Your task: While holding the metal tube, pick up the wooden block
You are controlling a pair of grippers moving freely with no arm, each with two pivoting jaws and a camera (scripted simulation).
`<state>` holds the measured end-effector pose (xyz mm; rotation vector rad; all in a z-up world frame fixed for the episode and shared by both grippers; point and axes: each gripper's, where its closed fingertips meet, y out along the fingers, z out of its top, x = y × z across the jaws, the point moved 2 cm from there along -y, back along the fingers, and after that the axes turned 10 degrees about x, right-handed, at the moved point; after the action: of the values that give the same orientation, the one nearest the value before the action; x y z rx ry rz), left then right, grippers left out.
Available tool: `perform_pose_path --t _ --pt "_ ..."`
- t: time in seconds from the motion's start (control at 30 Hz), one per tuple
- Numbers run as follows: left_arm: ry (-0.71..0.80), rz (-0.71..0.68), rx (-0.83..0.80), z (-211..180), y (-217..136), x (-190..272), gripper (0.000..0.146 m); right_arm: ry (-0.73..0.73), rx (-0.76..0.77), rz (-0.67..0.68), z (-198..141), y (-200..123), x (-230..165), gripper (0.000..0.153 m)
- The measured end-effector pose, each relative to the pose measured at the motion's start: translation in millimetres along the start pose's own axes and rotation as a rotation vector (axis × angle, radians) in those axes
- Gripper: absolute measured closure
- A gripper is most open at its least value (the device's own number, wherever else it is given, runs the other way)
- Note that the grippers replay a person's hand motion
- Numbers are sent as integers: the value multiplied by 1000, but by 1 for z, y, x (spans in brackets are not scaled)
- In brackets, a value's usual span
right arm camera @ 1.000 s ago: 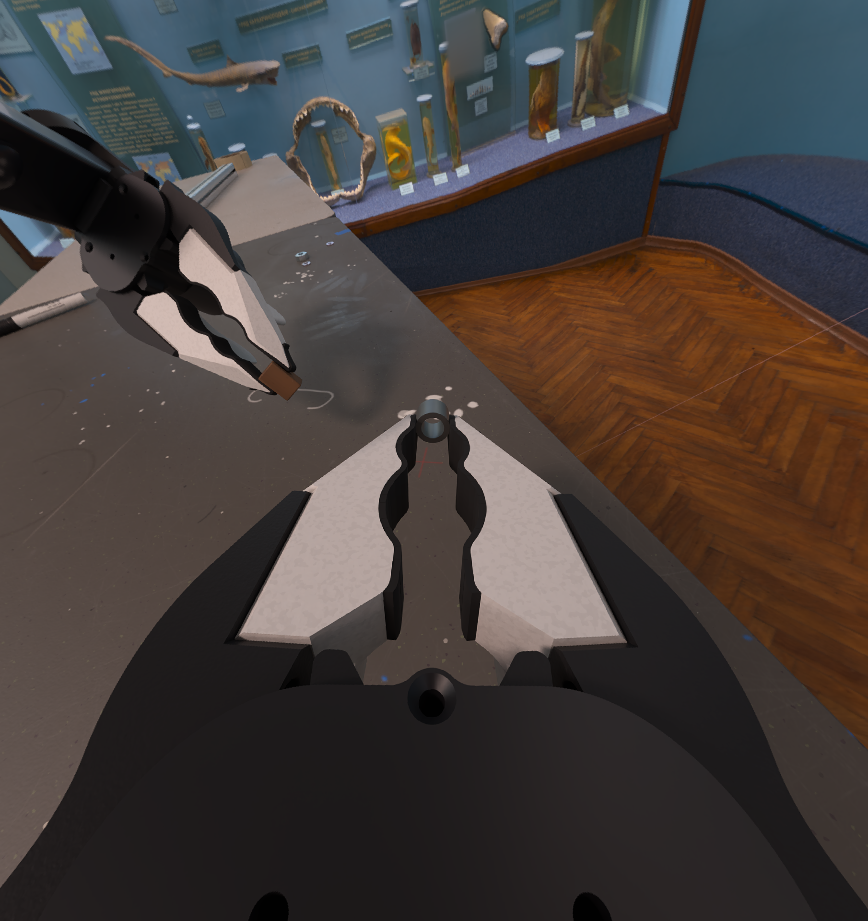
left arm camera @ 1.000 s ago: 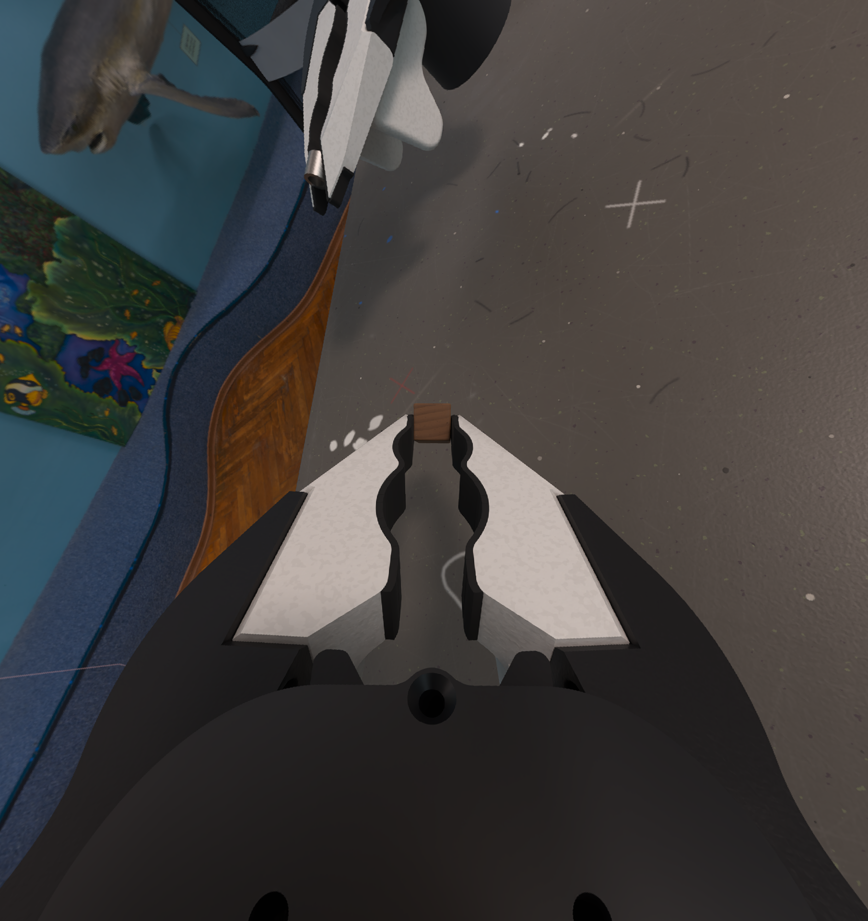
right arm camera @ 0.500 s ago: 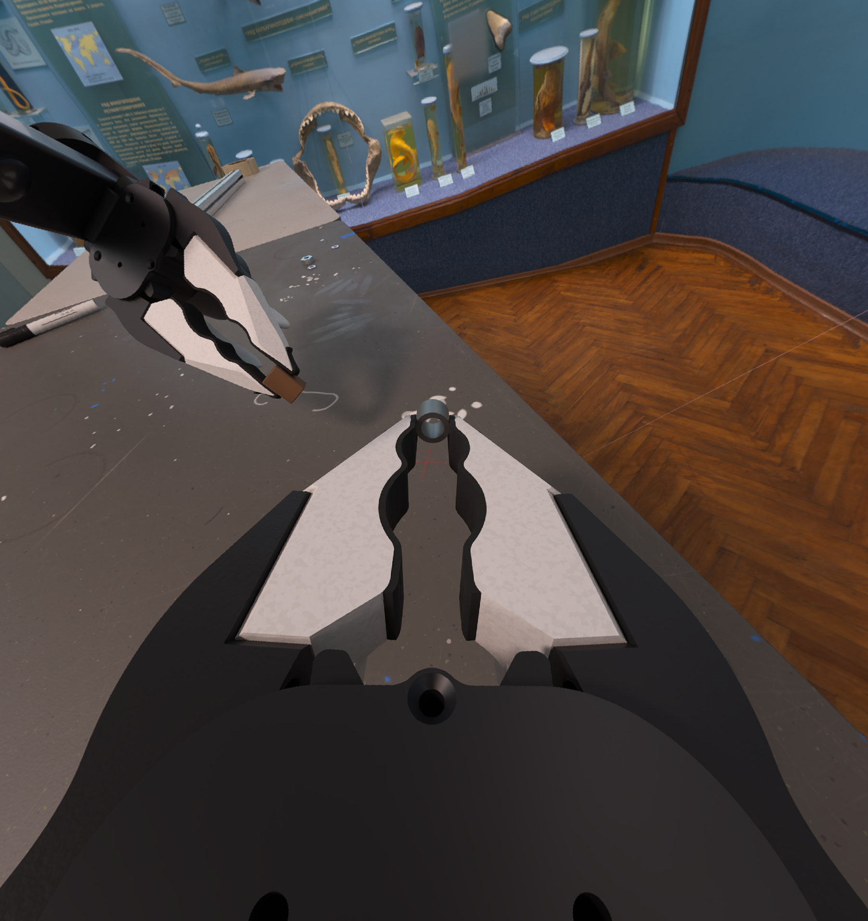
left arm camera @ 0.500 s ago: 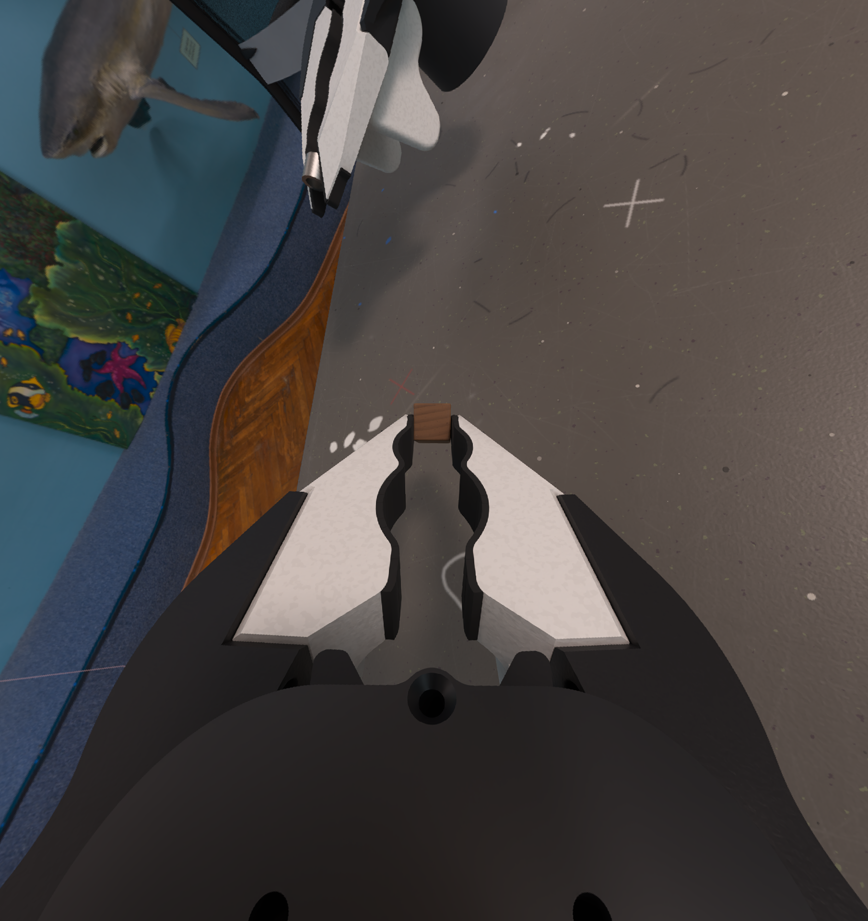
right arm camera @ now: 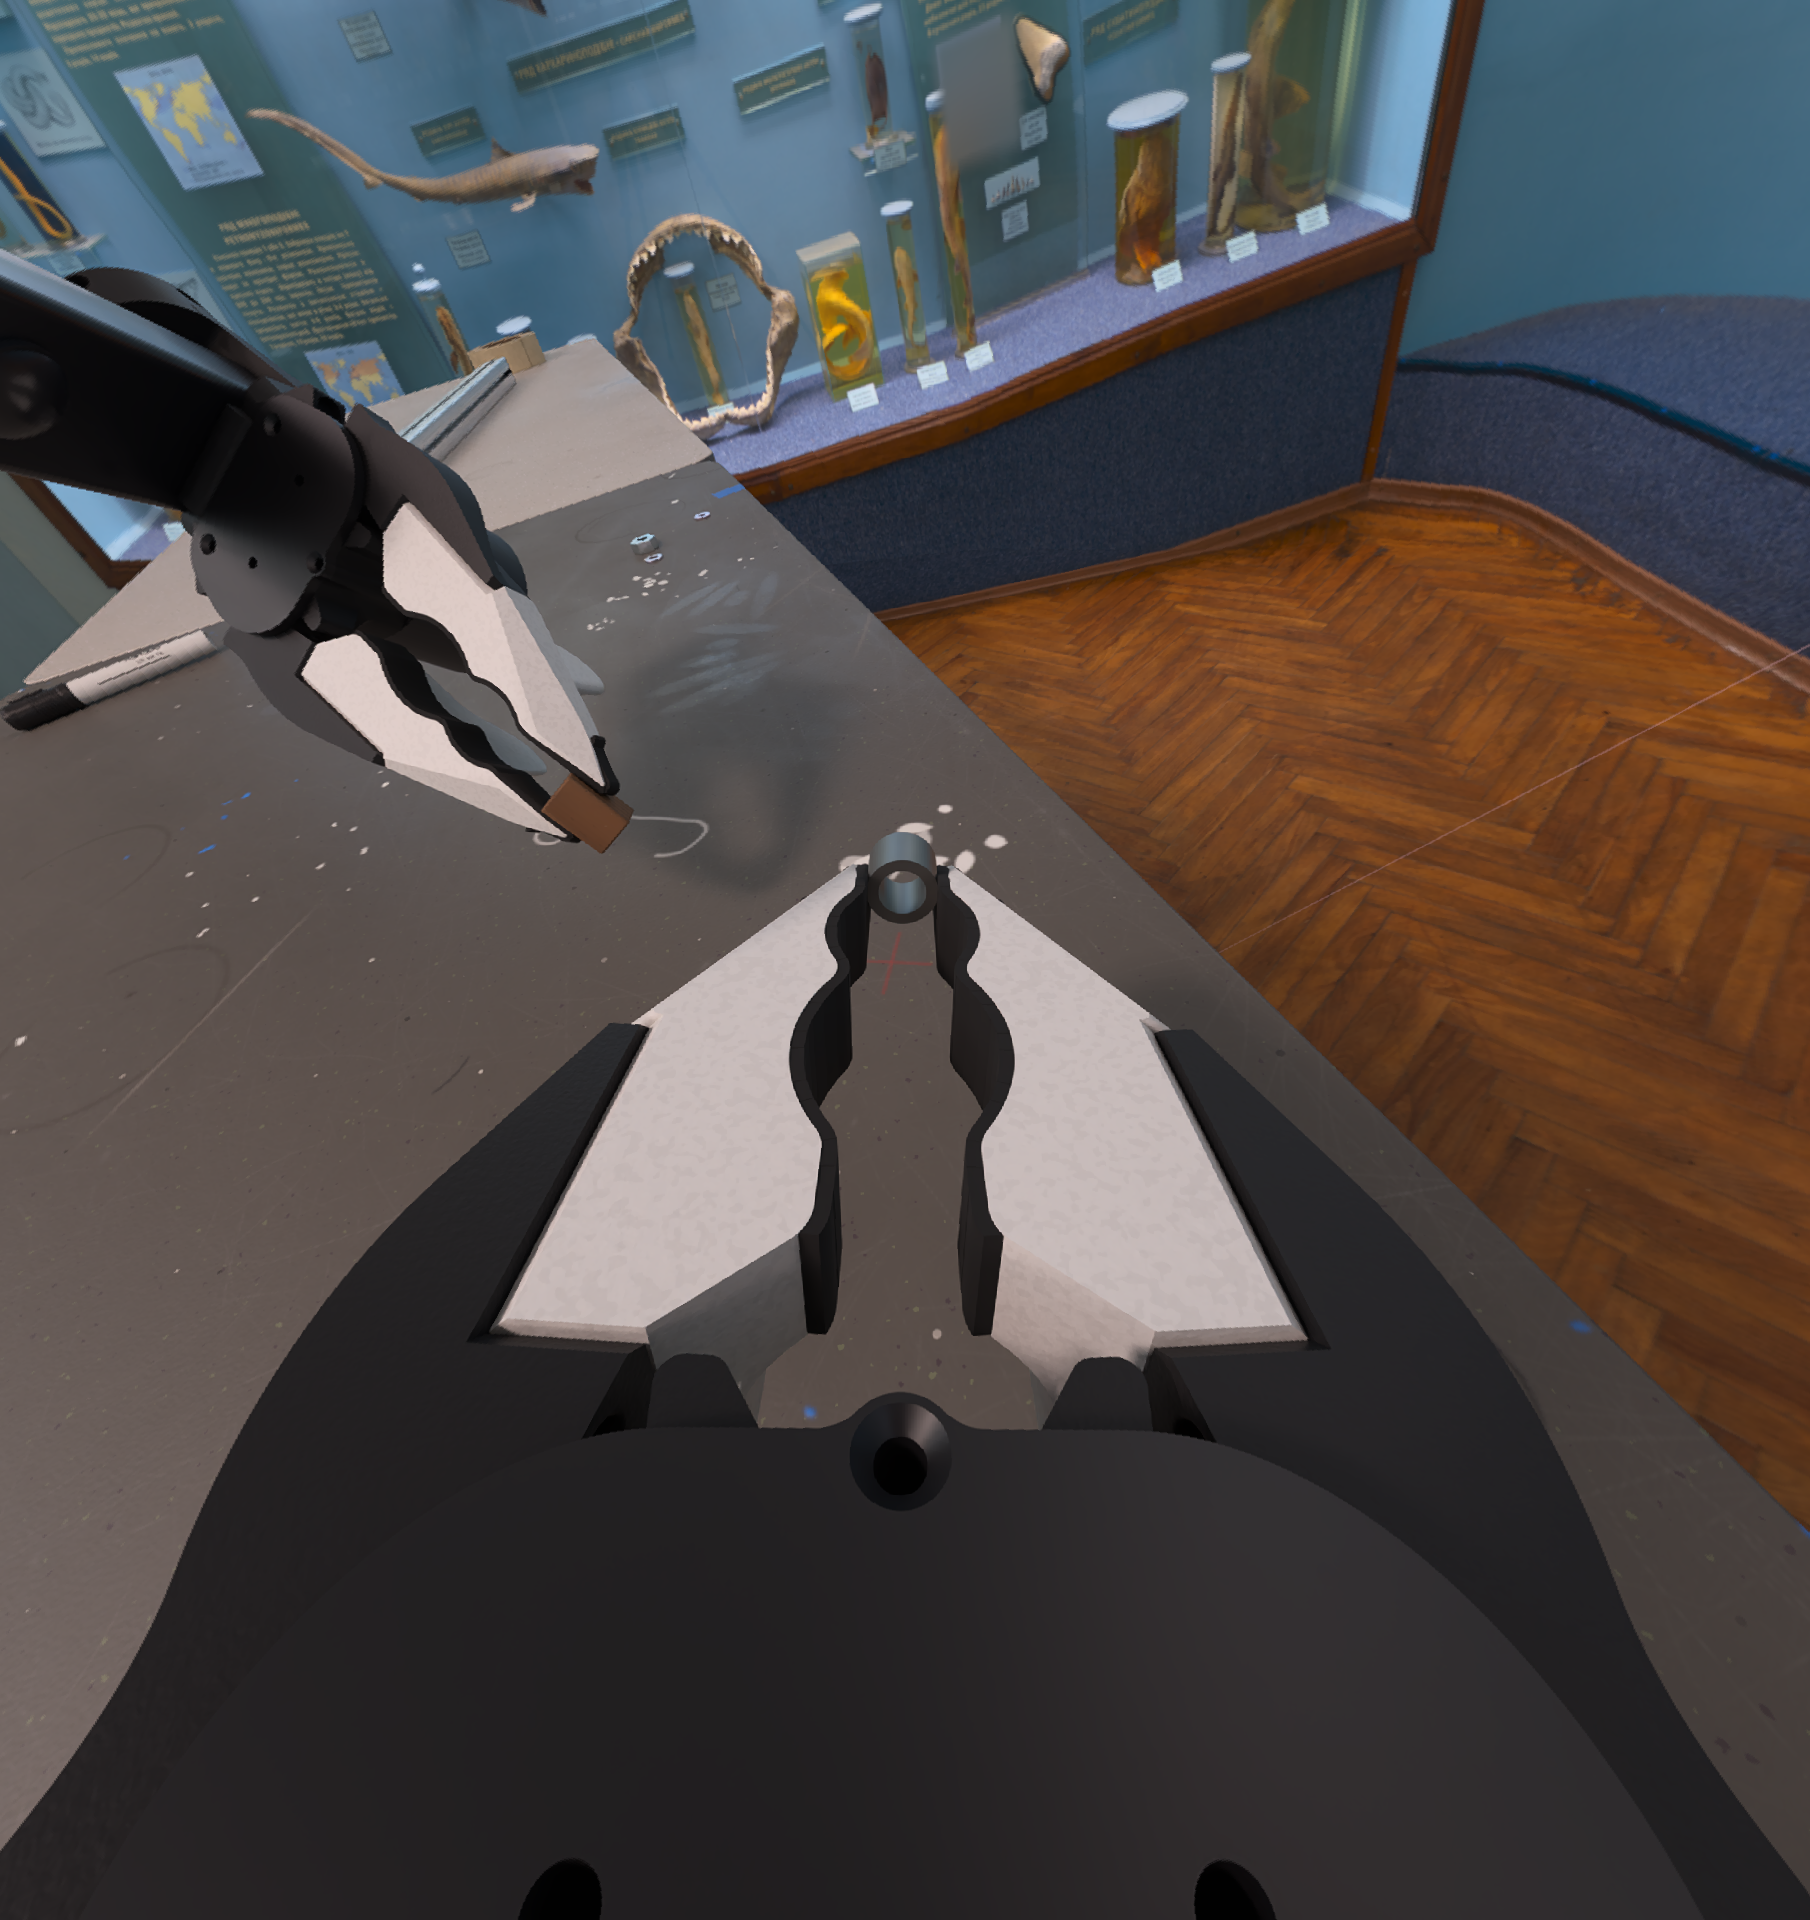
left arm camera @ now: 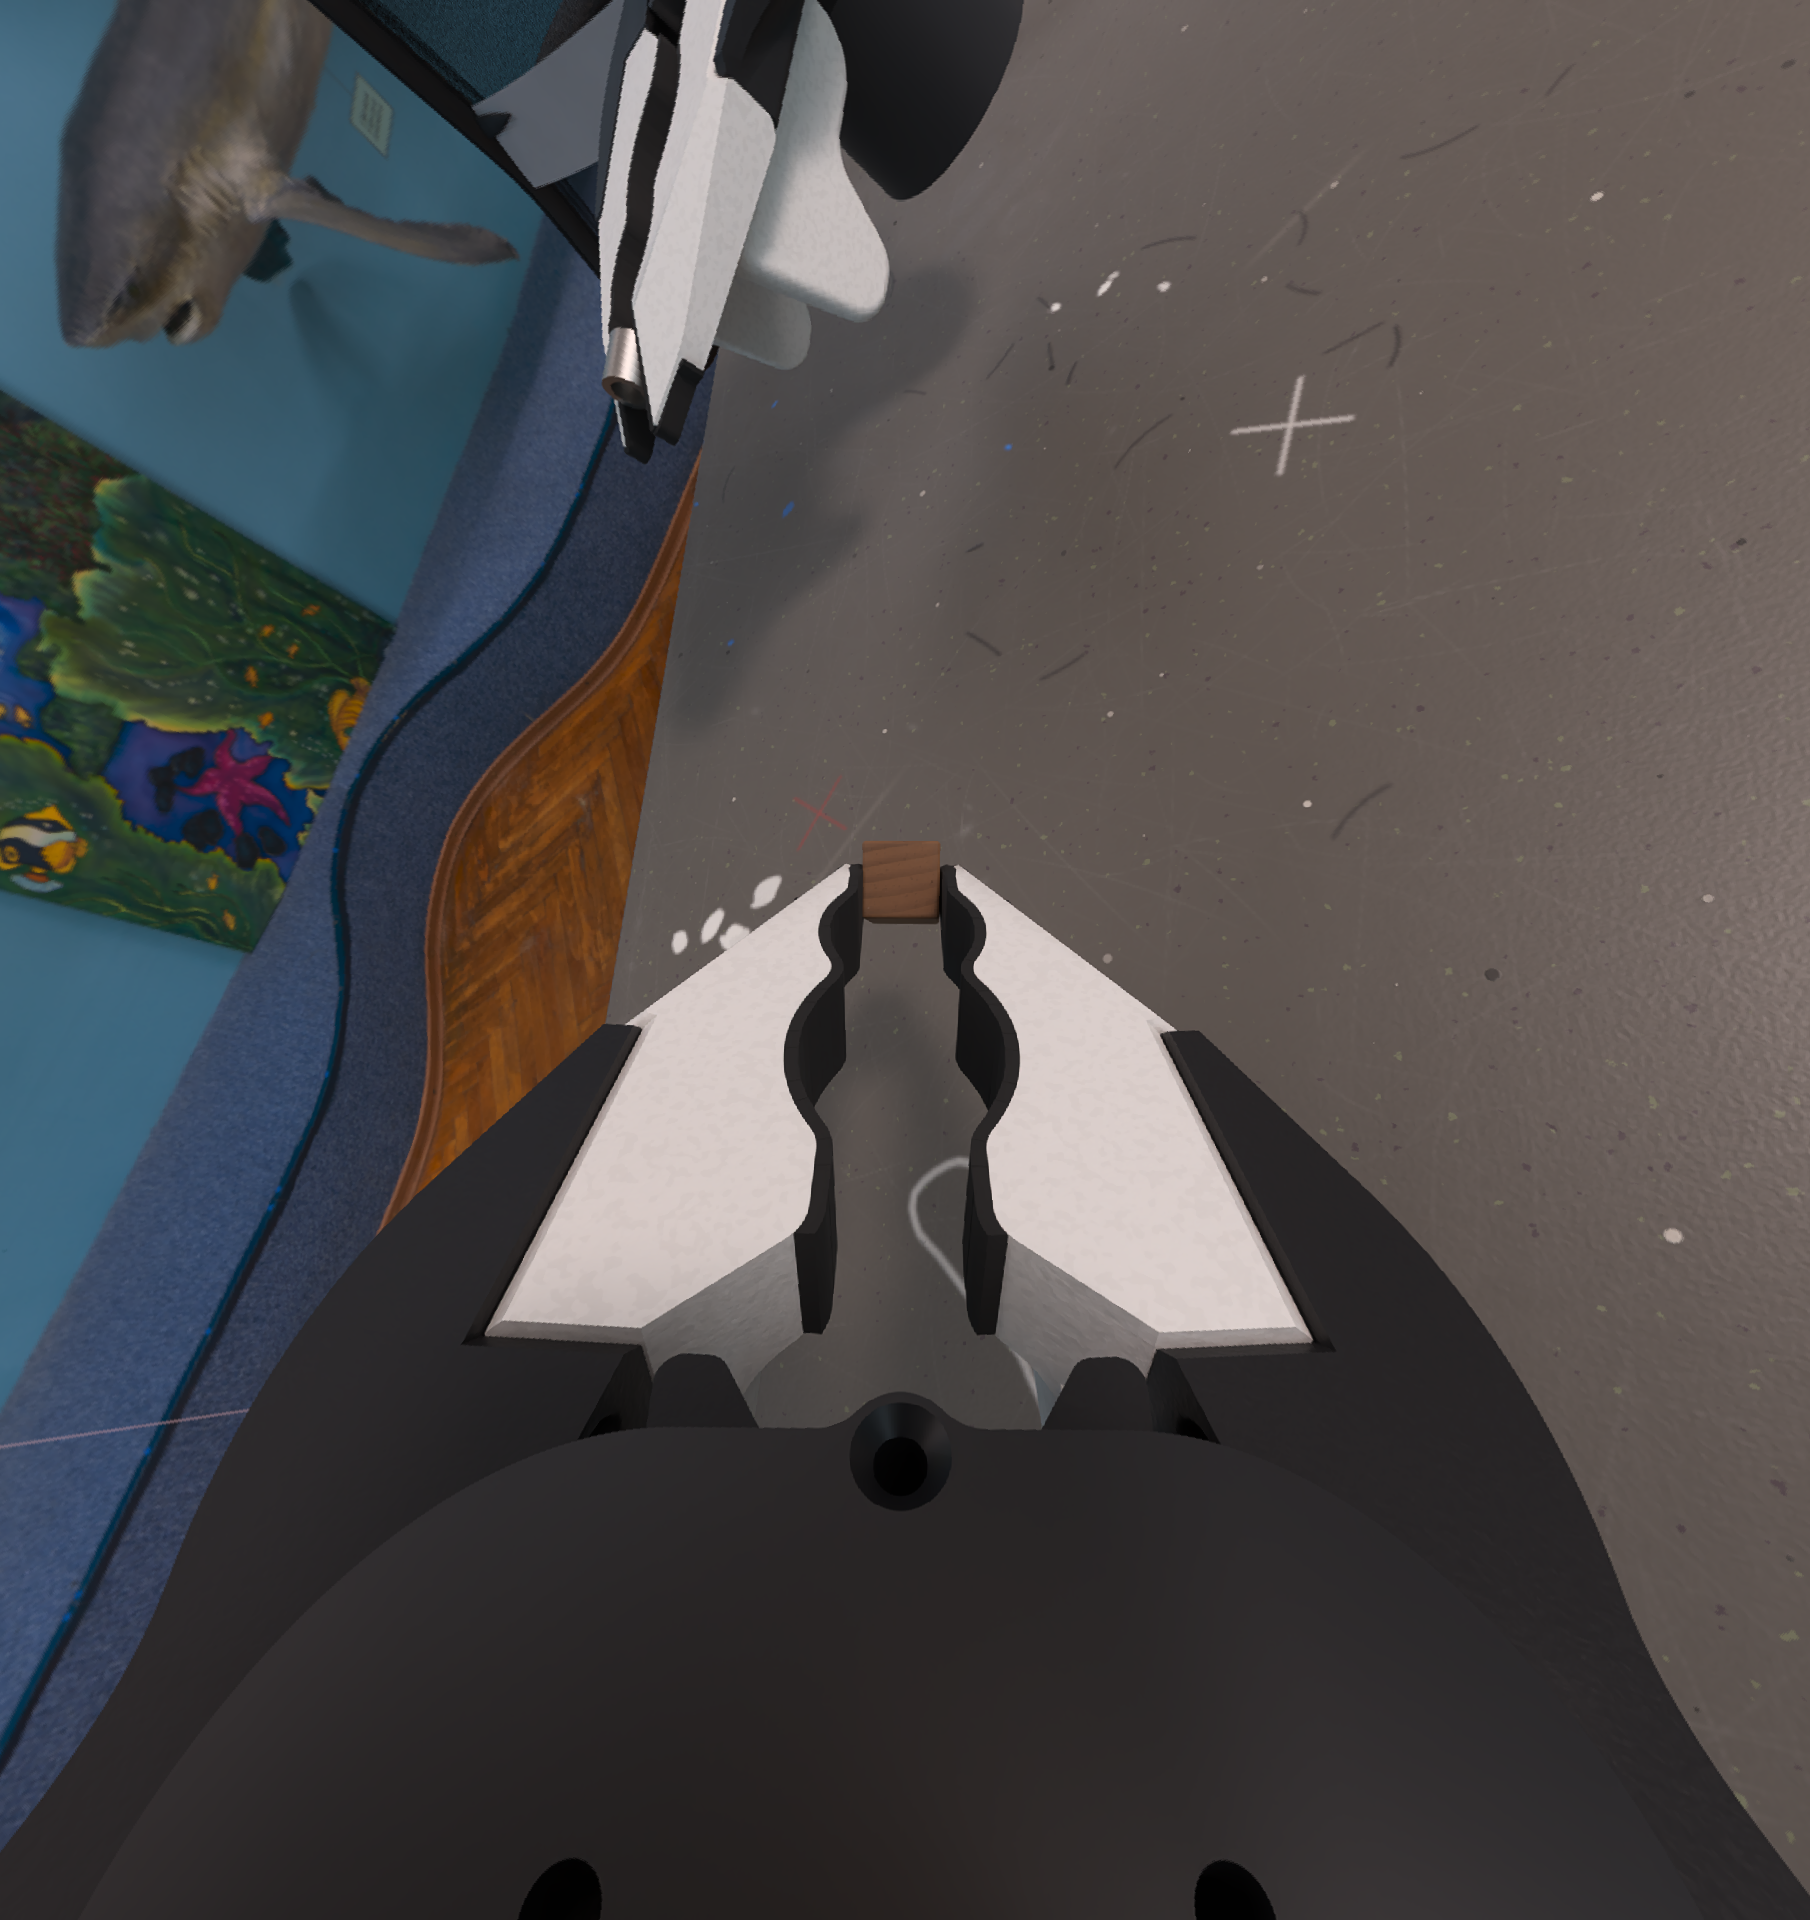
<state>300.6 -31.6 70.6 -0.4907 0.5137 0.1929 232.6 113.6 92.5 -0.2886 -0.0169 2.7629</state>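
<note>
The wooden block (left arm camera: 901,883) sits pinched at the tips of the left gripper (left arm camera: 901,896), jaws narrow on it, seemingly just clear of the tabletop (left arm camera: 1400,831), while the right gripper (right arm camera: 903,902) clamps the metal tube (right arm camera: 903,883) at its tips, so the pickup looks nearly done and next needs a steady lift.

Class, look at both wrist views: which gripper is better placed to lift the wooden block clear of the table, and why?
Left. The left gripper is shut on the wooden block at its fingertips, just above the table. The right gripper is shut on the metal tube.
</note>
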Motion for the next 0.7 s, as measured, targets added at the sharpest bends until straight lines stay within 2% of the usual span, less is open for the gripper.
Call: perform_pose_path --t 0.7 --pt "31 -60 -2 3 5 13 132 16 8 17 1 0 -1 141"
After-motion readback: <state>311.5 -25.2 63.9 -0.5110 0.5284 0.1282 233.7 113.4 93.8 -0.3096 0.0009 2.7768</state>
